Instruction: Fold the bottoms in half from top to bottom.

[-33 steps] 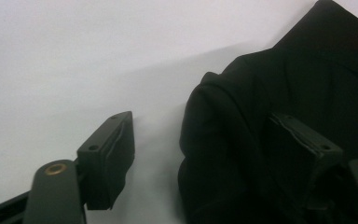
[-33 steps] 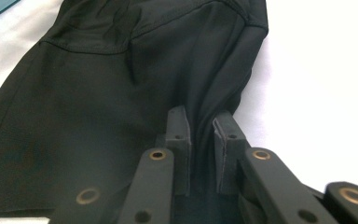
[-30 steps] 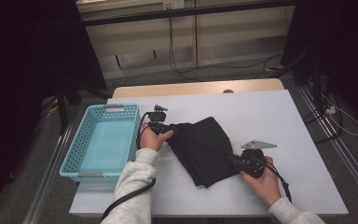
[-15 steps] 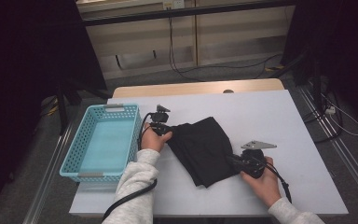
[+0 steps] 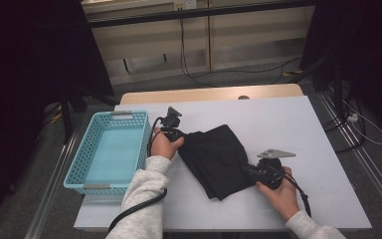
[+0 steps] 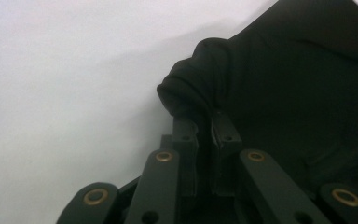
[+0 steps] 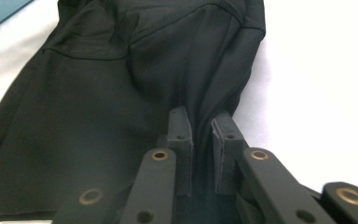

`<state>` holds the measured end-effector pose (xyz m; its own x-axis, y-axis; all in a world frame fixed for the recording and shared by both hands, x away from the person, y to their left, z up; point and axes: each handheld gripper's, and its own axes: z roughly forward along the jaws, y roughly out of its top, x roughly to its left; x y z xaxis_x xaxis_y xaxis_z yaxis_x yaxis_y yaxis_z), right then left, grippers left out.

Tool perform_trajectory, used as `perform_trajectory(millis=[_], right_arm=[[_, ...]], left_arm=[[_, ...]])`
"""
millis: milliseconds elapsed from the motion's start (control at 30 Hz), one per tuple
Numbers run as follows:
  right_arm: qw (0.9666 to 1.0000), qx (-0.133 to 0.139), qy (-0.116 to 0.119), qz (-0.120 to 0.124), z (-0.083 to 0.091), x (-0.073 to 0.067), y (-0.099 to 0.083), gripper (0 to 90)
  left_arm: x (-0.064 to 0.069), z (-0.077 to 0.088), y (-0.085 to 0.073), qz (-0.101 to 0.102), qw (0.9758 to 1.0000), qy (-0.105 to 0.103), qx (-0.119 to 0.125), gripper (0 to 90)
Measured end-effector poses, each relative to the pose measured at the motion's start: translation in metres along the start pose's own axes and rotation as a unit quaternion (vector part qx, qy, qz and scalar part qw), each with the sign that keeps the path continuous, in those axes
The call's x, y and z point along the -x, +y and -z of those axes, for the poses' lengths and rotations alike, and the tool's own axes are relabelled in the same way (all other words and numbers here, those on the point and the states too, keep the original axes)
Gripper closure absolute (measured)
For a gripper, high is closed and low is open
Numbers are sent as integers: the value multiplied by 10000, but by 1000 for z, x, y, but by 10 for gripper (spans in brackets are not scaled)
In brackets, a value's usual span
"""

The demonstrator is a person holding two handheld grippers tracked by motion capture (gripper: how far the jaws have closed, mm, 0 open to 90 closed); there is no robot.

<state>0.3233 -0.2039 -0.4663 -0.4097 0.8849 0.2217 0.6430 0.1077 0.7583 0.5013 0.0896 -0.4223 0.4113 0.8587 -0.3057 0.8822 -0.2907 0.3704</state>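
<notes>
Black garment [image 5: 218, 159] lies folded at frame centre in the high view, on the white table [image 5: 298, 129]. It's a rough diamond shape, matte, w/ stacked layers showing along its lower left edge. In the right gripper view it [image 7: 121, 93] fills the upper left & centre, w/ a seam running across near the top & soft creases running down toward my jaws. In the left gripper view the cloth [image 6: 284, 84] takes the right half, and its corner is bunched into a thick rolled lip just above the jaws.

My left gripper [image 5: 175, 132] sits at the garment's upper left corner in the high view, left of centre. Its jaws have just been closing, and the left gripper view [image 6: 204, 122] shows them clenched on that rolled corner, fabric pinched between the pads. My right gripper [image 5: 251, 172] is at the garment's lower right corner, right of centre & lower. The right gripper view [image 7: 201, 122] shows the jaws drawn in close, w/ a fold of the black cloth running down between them, so it's grasping the garment too.

Light blue plastic basket [image 5: 110, 149] stands at the left of the high view, just beside my left forearm.

Vs a sec ago: garment, basket & both hands sit abt where they were. The left jaws stood wide then and are now tight on the corner.
</notes>
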Motion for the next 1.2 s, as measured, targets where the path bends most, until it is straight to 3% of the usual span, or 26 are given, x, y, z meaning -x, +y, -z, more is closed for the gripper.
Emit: perform_trajectory(millis=[333,533,933,1200], right_arm=[[9996,190,15,188,7,-9,7,805],[9993,292,87,196,10,-16,10,805],[9978,487,183,402,12,-39,14,805],[9973,565,266,389,14,-48,16,805]], left_arm=[[4,21,14,162,9994,-10,-290,837],[5,33,23,116,9990,30,-426,838],[4,55,36,113,9987,148,-482,839],[6,64,42,112,9987,178,-457,839]])
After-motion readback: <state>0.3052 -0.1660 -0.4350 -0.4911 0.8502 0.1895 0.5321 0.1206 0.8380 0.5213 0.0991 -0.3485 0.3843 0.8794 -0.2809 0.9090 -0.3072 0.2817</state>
